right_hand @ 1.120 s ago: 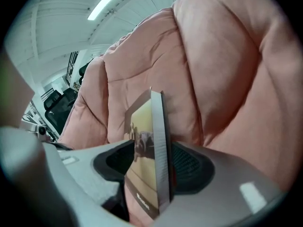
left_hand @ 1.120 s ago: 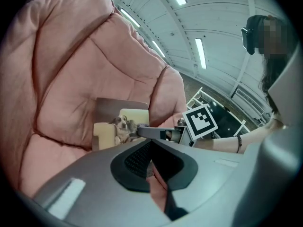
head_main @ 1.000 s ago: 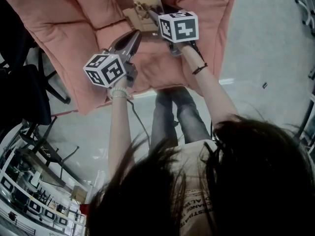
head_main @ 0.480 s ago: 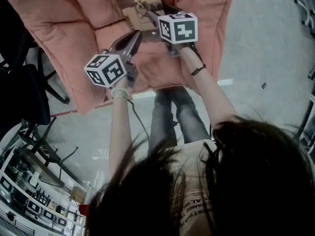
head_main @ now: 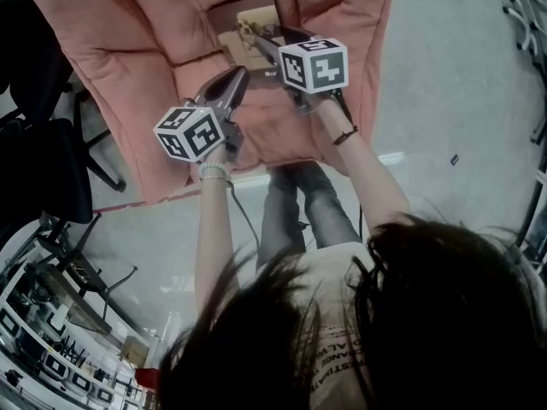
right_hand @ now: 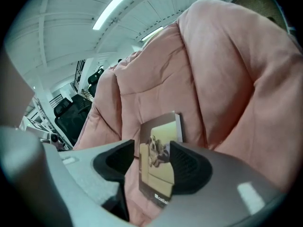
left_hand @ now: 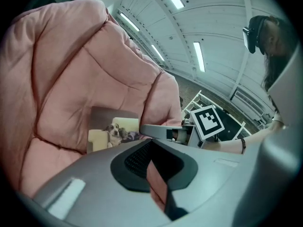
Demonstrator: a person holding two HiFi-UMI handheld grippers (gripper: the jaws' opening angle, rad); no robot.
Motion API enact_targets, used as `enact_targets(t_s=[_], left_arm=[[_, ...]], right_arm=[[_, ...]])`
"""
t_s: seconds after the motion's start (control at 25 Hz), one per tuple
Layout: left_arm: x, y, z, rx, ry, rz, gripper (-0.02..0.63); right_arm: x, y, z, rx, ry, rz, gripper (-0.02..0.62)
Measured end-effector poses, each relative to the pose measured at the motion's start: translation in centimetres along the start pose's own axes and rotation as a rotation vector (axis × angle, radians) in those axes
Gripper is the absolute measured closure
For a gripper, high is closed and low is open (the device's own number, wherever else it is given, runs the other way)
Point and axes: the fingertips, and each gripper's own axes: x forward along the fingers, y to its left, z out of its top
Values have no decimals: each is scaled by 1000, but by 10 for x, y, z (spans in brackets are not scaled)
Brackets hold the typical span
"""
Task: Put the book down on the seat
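Observation:
The book (head_main: 248, 26), a dog on a sofa on its cover, rests against the padded back of the pink cushioned seat (head_main: 154, 49). My right gripper (head_main: 258, 43) reaches its near right edge. In the right gripper view the book (right_hand: 161, 145) stands between that gripper's spread jaws (right_hand: 154, 162), with a gap at the left pad; the jaws are closing. My left gripper (head_main: 242, 73) hovers over the seat cushion nearer to me, its tips together with nothing in them. From the left gripper view the book (left_hand: 113, 132) shows beyond my left gripper (left_hand: 151, 148), with the right gripper (left_hand: 158, 130) beside it.
A black office chair (head_main: 43, 169) stands left of the pink seat. Grey floor (head_main: 453, 75) lies to the right, and the person's legs (head_main: 295, 203) are just before the seat's front edge. Shelving (head_main: 51, 348) crowds the lower left. A white rack (left_hand: 201, 103) stands behind.
The book has come down from near the top edge of the head view and now lies lower against the cushion. Both grippers keep much the same places beside it.

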Motion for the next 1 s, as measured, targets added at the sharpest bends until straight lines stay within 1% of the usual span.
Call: enact_targets(t_s=[0.12,0.2,0.36,0.48,0.56,0.68,1.0], left_arm=[[-7,-15,11,6,-11,-5,615],[-14,-28,19,9,-22,-6,615],[-26,-54,28,9,-31,-9,615],[-40,-71,32,10,-48,-7,615],[-52,-85,40,18,-62,-9,615],[-66,-102,52,29,-78,-19,615],[-90,-130,75,52,-120,-18,615]], right_arm=[[-14,14,15,-14,-18,25,364],[-26,26,21,-27,-17,40,390],[-55,43,31,-25,-29,72,419],[-75,62,36,-37,-42,123,448],[-91,77,43,-45,-49,150,455],[-110,94,53,-73,-53,166,469],[-143,130,75,-112,-89,213,494]])
